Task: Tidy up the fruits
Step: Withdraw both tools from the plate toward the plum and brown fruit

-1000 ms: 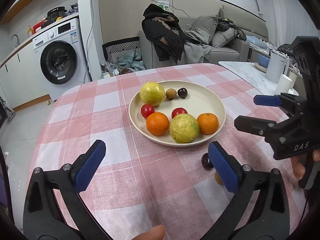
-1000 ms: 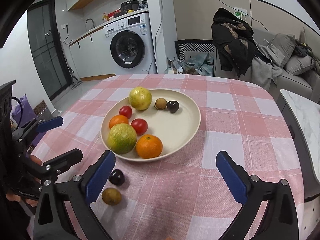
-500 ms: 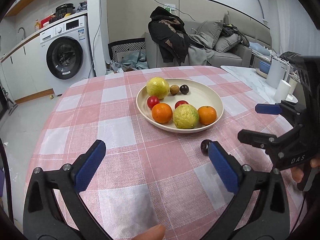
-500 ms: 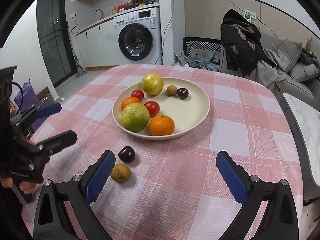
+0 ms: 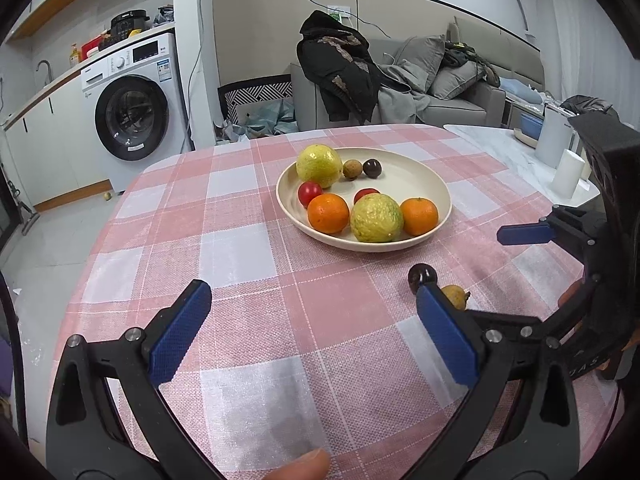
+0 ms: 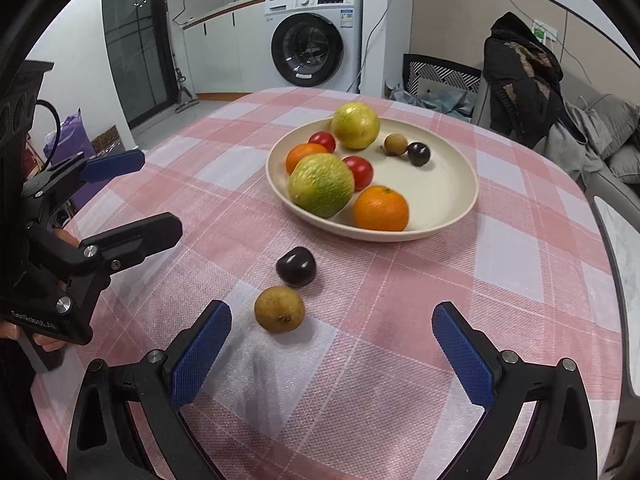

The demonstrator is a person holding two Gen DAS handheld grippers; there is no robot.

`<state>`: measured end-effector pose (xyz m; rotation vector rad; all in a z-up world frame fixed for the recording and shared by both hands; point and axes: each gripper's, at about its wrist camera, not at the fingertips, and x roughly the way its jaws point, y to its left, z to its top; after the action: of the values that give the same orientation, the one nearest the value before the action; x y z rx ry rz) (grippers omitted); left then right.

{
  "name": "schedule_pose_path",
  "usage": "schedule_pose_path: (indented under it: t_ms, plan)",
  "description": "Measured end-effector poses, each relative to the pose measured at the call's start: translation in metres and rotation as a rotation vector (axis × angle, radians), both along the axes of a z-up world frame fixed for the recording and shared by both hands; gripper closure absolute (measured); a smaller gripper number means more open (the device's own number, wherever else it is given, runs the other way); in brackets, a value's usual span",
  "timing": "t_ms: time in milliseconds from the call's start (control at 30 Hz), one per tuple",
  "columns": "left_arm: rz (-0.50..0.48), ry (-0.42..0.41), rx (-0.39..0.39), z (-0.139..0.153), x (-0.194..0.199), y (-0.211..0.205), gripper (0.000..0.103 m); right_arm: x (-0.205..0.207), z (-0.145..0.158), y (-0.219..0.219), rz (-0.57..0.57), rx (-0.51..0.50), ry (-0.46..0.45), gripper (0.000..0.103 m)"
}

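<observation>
A: Both grippers are backing off, right gripper [image 6: 330, 346] and left gripper [image 5: 314, 322] gaping wide and carrying nothing, so the longan [image 6: 279, 309] and dark plum [image 6: 296, 267] are still waiting near the table's front edge, short of the plate [image 6: 448, 196].

B: Yep. The left view is half-hiding that longan; the right view is showing it whole.

Left gripper's pad [image 5: 446, 334] half hides the tan fruit [image 5: 454, 295] (left view).
</observation>
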<state>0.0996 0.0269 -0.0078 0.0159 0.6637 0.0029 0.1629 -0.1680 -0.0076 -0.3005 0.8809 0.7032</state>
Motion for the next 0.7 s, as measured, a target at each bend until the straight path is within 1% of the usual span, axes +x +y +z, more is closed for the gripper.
schedule_pose_path:
  t_ms: [100, 233, 333, 400, 500, 633, 700]
  plan:
    - [-0.004, 0.005, 0.007, -0.002, 0.001, -0.002, 0.001, -0.001, -0.005, 0.005, 0.012, -0.019, 0.008, 0.001]
    - [-0.011, 0.012, 0.012, -0.006, 0.003, -0.005, 0.001, -0.004, -0.007, 0.008, 0.030, -0.017, 0.012, 0.002]
    - [-0.016, 0.021, 0.012, -0.009, 0.004, -0.007, 0.001, -0.006, -0.008, 0.010, 0.042, -0.020, 0.016, 0.011]
    - [-0.019, 0.026, 0.015, -0.010, 0.005, -0.008, 0.001, -0.006, -0.010, 0.012, 0.053, -0.030, 0.023, 0.023]
    - [-0.023, 0.025, 0.021, -0.011, 0.005, -0.010, 0.001, -0.006, -0.013, 0.015, 0.066, -0.044, 0.029, 0.031]
    - [-0.023, 0.032, 0.019, -0.012, 0.005, -0.011, 0.001, -0.008, -0.015, 0.018, 0.080, -0.047, 0.028, 0.037]
    - [-0.023, 0.034, 0.017, -0.013, 0.006, -0.011, 0.001, -0.008, -0.015, 0.019, 0.087, -0.045, 0.027, 0.042]
